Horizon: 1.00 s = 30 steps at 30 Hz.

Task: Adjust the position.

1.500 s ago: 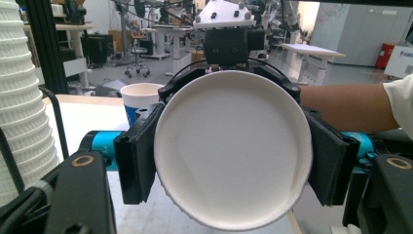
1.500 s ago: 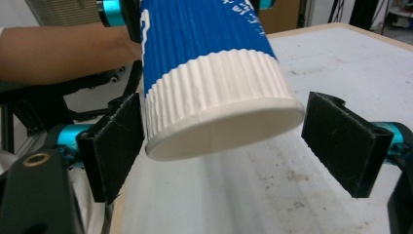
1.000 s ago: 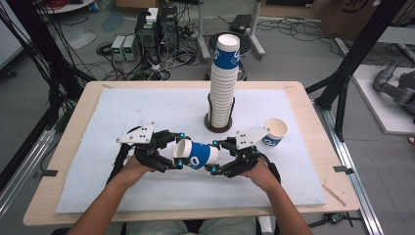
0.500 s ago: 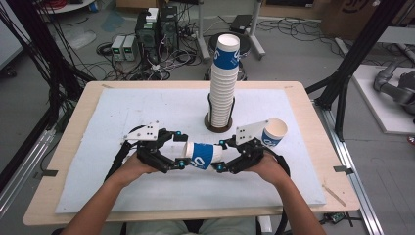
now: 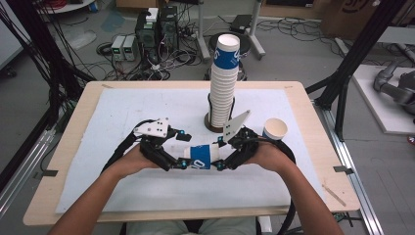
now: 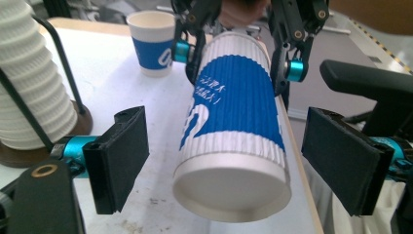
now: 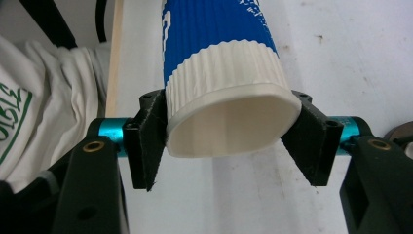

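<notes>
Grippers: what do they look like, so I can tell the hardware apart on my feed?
Both grippers, left and right, are black linkage frames with flat black pads and cyan metal collars. Each carries a grey three-cornered plate on top and trails a black cable. The forearms are bare, without sleeves.

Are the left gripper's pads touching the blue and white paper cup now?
Apart. In the left gripper view, the left gripper stands open, with a clear gap between each pad and the cup, which the right gripper clamps.
</notes>
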Motion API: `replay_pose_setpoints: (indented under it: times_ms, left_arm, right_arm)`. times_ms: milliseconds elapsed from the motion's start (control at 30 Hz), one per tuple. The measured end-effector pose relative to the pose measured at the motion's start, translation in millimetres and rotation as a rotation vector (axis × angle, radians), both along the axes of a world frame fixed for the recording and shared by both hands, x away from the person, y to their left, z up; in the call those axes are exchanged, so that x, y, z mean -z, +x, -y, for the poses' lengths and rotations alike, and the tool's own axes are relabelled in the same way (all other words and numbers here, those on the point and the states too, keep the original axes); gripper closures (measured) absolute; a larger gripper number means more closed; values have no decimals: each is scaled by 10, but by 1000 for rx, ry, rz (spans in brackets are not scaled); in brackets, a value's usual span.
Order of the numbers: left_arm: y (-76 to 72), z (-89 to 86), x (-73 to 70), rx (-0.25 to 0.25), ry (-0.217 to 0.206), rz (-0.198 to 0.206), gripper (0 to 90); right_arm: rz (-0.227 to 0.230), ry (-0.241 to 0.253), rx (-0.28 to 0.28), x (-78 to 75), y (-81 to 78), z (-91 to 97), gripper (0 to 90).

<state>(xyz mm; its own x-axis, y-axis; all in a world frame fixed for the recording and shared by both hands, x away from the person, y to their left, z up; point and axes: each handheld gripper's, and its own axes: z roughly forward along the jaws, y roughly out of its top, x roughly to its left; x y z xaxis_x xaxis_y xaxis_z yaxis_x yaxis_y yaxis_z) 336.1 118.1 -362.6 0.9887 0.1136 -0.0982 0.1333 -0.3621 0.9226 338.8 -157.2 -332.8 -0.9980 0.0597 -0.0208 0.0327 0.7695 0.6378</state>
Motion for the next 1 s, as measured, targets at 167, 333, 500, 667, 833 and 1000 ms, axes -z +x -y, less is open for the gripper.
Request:
replay_pose_setpoints:
  times_ms: [167, 333, 500, 667, 833, 1000]
  left_arm:
    - [24, 68, 43, 15, 55, -17, 173]
    - [30, 104, 75, 47, 80, -24, 200]
    - [31, 110, 85, 77, 98, -25, 276]
    - [28, 123, 101, 99, 120, -23, 320]
    - [26, 116, 131, 97, 97, -22, 332]
    - [13, 82, 169, 84, 41, -28, 321]
  right_arm:
    - [10, -50, -28, -74, 15, -98, 372]
    - [17, -92, -49, -118, 8, -189, 372]
    - [26, -124, -64, -147, -5, -239, 372]
    - [27, -122, -72, -173, -22, -255, 381]
    - [27, -123, -72, -168, -24, -244, 380]
    - [-1, -68, -48, -156, -1, -219, 284]
